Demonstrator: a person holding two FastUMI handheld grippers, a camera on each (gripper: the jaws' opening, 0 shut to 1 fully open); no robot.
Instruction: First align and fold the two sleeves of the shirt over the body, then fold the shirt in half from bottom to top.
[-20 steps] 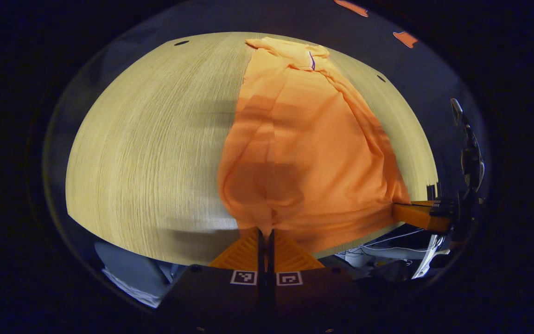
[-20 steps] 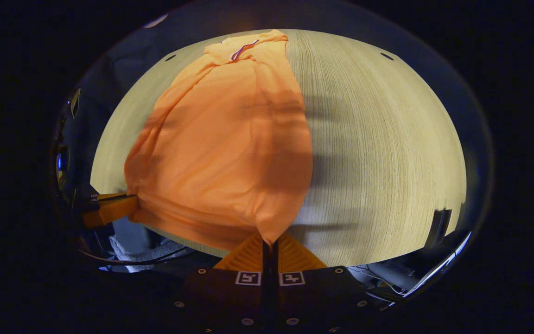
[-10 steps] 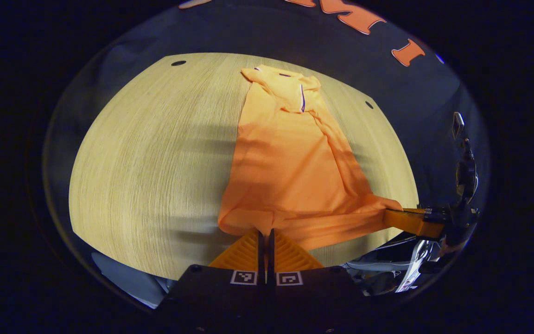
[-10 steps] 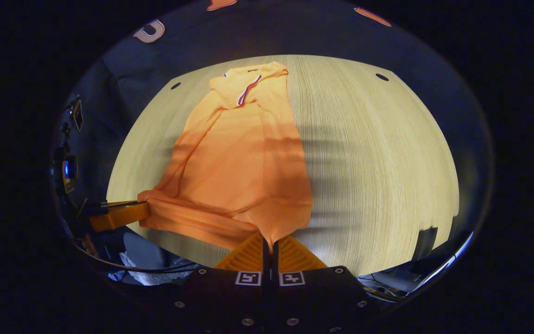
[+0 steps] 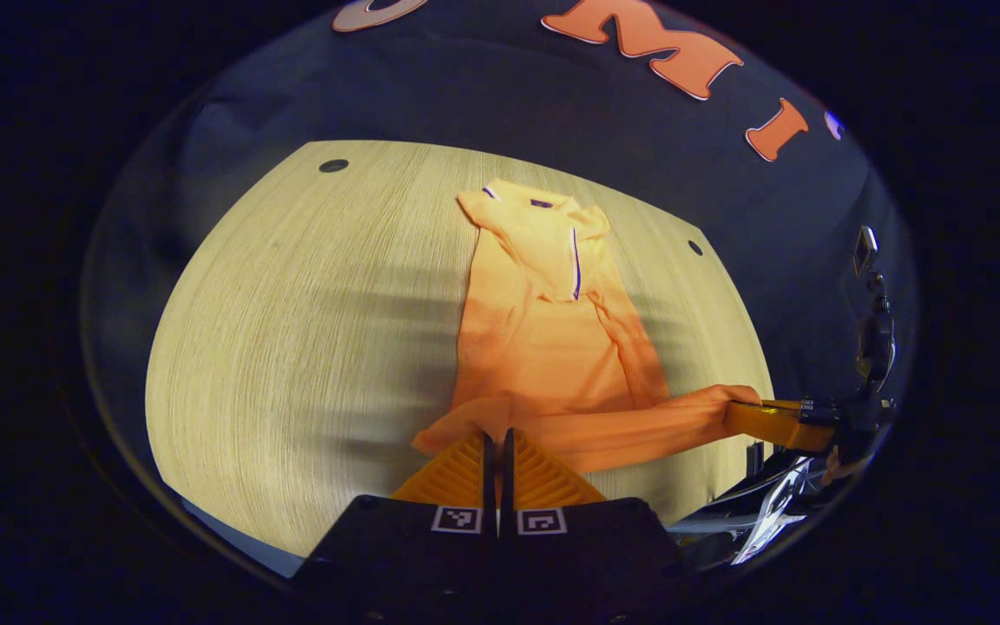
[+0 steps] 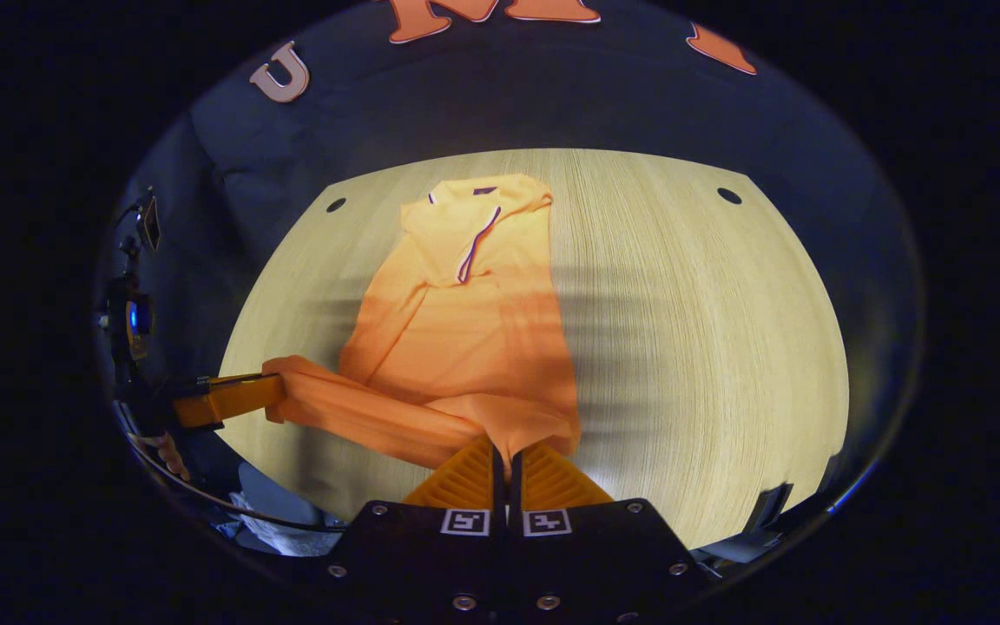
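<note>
Holding the orange shirt (image 5: pixel 552 347) by its bottom hem with both tools: your left gripper (image 5: pixel 495 438) is clamping one hem corner, fingers pressed together on the cloth, and your right gripper (image 6: pixel 504 447) is doing the same on the other corner. In the left gripper view the right gripper is showing off to the side at the table's near edge with the hem stretched to it; in the right gripper view the left gripper (image 6: pixel 270 391) is sitting likewise on the opposite side. The hem is hanging as a taut band between the two, raised off the wooden table (image 5: pixel 292 330). The rest of the shirt is lying flat on the table, collar (image 6: pixel 474 204) at the far end, sleeves folded in over the body.
</note>
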